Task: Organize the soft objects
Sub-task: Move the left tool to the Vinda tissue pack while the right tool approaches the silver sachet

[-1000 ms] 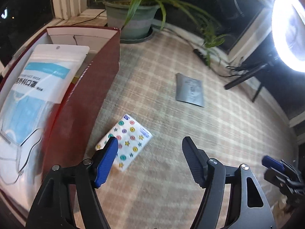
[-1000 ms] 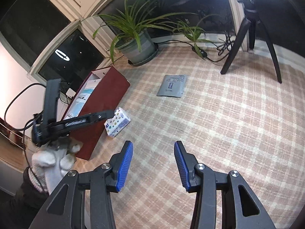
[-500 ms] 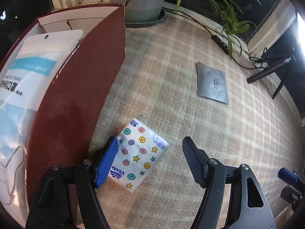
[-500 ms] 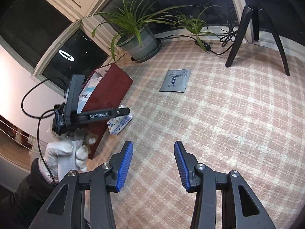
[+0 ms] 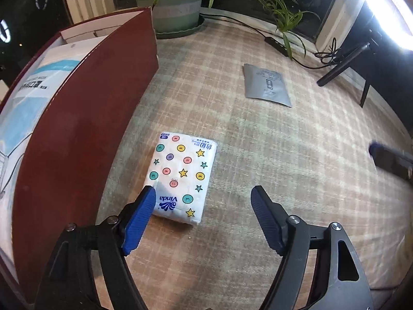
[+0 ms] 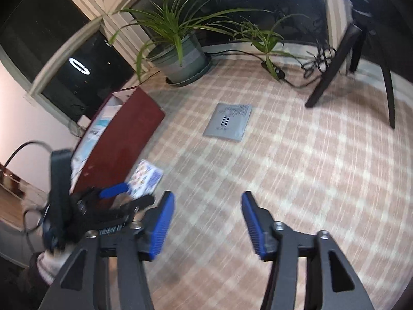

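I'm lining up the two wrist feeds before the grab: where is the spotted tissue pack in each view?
Left wrist: the tissue pack lies low and centre-left on the checked cloth, just ahead of the open left gripper, beside the dark red box.
Right wrist: the pack lies at left, mid-height, partly behind the left gripper.
Shared landmark: the grey foil pouch, farther out on the cloth.

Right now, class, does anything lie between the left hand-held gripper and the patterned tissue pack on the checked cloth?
Nothing visible does. The left hand-held gripper hangs open just over the near end of the tissue pack, its jaws having just opened wider. The red box stands beside the pack, not in the way.
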